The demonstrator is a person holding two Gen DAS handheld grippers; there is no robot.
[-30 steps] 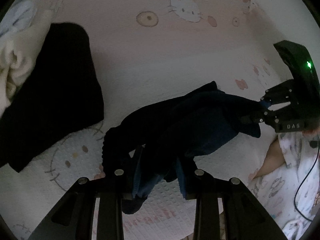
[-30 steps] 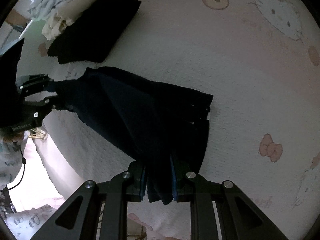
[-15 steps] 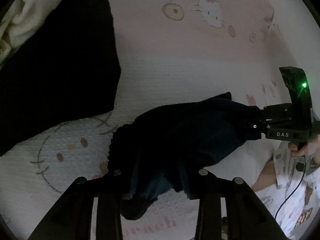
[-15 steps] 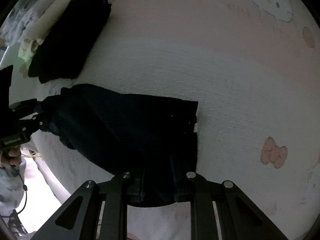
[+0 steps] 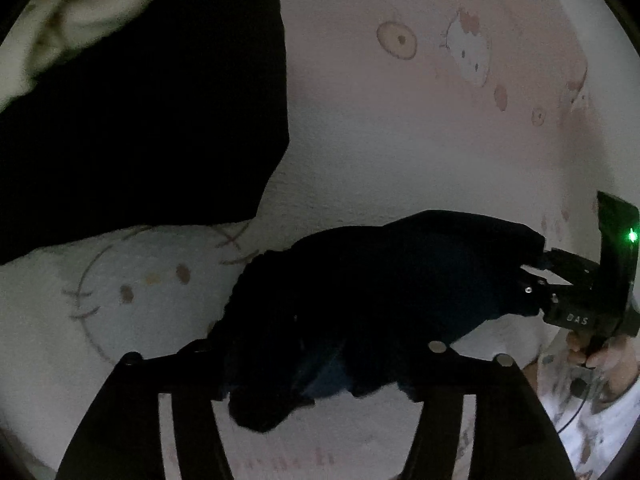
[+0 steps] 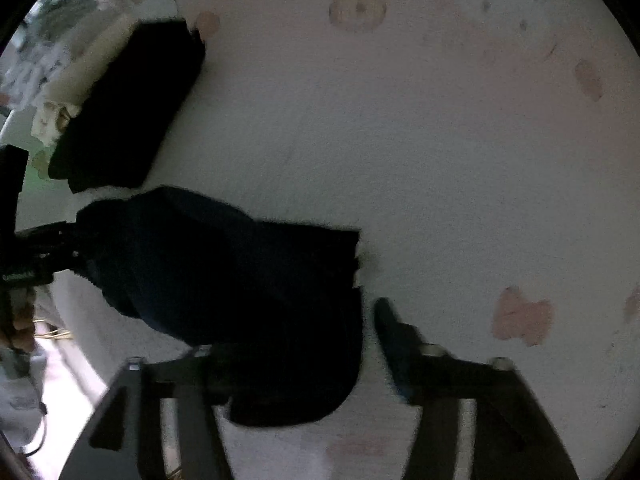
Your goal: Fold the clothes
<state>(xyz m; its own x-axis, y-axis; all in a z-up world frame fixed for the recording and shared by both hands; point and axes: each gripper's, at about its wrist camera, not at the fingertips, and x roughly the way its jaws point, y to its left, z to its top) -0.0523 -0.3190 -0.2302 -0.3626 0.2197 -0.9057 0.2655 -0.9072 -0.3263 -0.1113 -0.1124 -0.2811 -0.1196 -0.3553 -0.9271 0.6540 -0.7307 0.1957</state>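
Both hand-held grippers (image 5: 320, 356) (image 6: 296, 344) seemingly astride garment (image 5: 380, 292)

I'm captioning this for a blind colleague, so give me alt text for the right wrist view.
A folded dark navy garment lies on a pink cartoon-print bedspread, the opening right gripper straddling its near end. A black folded stack sits beyond.

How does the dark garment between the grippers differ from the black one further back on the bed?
The navy garment lies bunched and uneven, with both grippers at its ends; the black folded garment is a flat, squared block with nothing touching it. The navy garment lies alone on the bedspread; the black folded garment lies against cream clothes. Both are dark and rest on the bedspread.
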